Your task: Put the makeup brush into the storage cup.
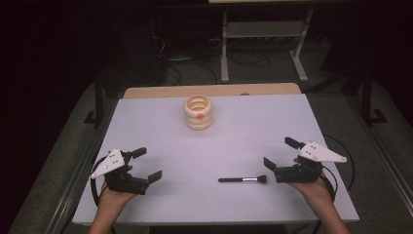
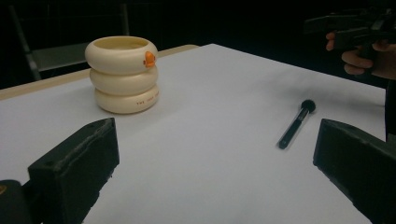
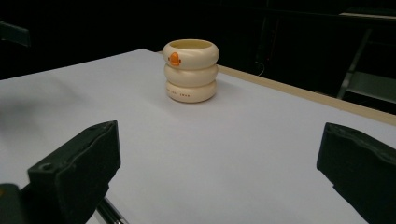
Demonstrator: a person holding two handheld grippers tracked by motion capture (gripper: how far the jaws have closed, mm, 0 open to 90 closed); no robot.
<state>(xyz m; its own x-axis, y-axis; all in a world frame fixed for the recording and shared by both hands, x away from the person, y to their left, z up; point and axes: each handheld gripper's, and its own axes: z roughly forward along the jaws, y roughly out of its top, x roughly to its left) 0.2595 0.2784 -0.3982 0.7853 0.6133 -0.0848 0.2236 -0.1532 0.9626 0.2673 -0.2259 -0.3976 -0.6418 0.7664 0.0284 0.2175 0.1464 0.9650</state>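
White table top (image 1: 209, 151) with a bare wooden strip along its far edge, set in a dark room with grey floor and a metal frame (image 1: 265, 34) beyond. Left gripper (image 1: 143, 166): held at the near left of the table, jaws spread wide, nothing between them; grey three-cornered plate on top. Right gripper (image 1: 281, 153): held at the near right, jaws likewise spread wide and empty, its nearer jaw just beside the bristle end of the brush. Makeup brush (image 1: 242, 180): black handle, dark bristles, lying flat on the table near the front edge, handle pointing left, bristles pointing right toward the right gripper. Cream holder (image 1: 198, 112): three stacked ring shapes, hollow and open at the top, small orange mark on the upper ring, small dark lettering on the bottom ring; stands upright at the far centre of the table, well apart from both grippers and the brush
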